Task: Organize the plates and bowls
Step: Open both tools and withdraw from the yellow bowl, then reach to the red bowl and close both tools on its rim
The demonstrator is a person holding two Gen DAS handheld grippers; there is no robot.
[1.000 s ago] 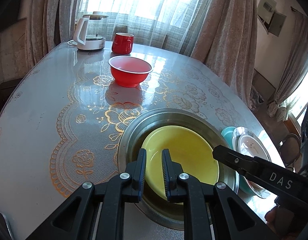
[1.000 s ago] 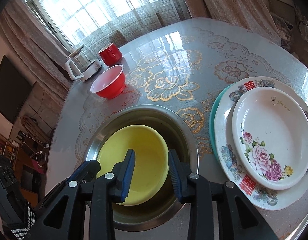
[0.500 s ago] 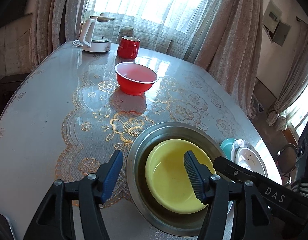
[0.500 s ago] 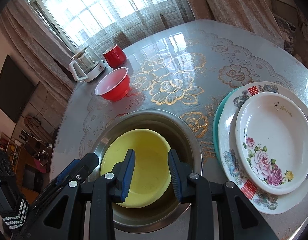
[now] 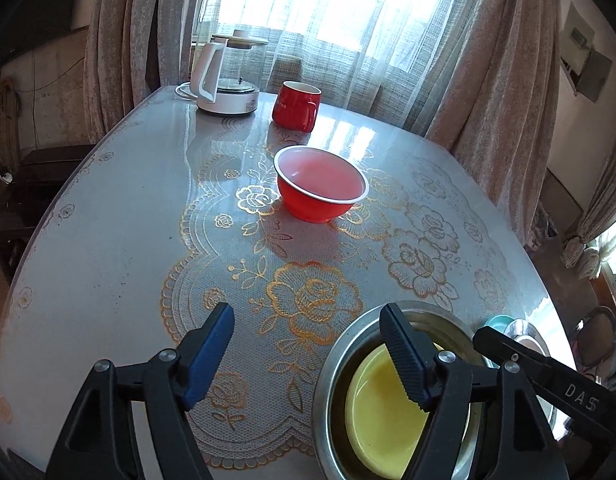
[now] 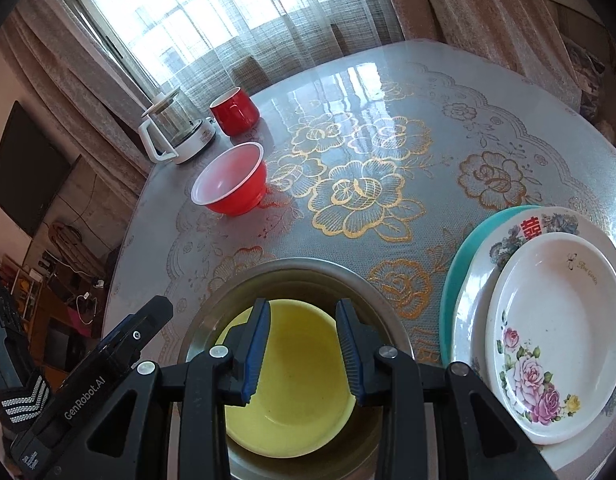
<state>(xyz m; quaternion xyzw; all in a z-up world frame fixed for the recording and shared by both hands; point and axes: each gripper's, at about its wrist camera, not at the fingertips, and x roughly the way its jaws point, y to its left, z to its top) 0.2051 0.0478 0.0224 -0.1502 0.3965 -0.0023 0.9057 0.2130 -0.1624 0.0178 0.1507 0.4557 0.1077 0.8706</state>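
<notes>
A yellow bowl (image 6: 300,380) sits inside a steel basin (image 6: 308,268) near the table's front edge. My right gripper (image 6: 303,320) hovers over the bowl, its jaws a little apart and empty. My left gripper (image 5: 306,320) is to the left of the basin (image 5: 348,340), above the lace cloth. Its jaws are opening wide with nothing between them. The right finger (image 5: 404,356) overlaps the yellow bowl (image 5: 380,412) in the left wrist view. A red bowl (image 5: 322,184) stands alone mid-table. To the right of the basin, a white rose plate (image 6: 556,340) lies on a larger floral plate (image 6: 548,220) and a teal plate (image 6: 452,280).
A red mug (image 5: 296,106) and a glass kettle (image 5: 228,76) stand at the far edge by the curtained window. Bare lace tablecloth (image 6: 368,192) lies between the red bowl (image 6: 232,188) and the plates. The table edge curves close on the left and on the right.
My left gripper has let go of the yellow bowl's near rim, spread wide, and drawn back to the left of the basin. My right gripper has pulled back slightly, its gap unchanged.
</notes>
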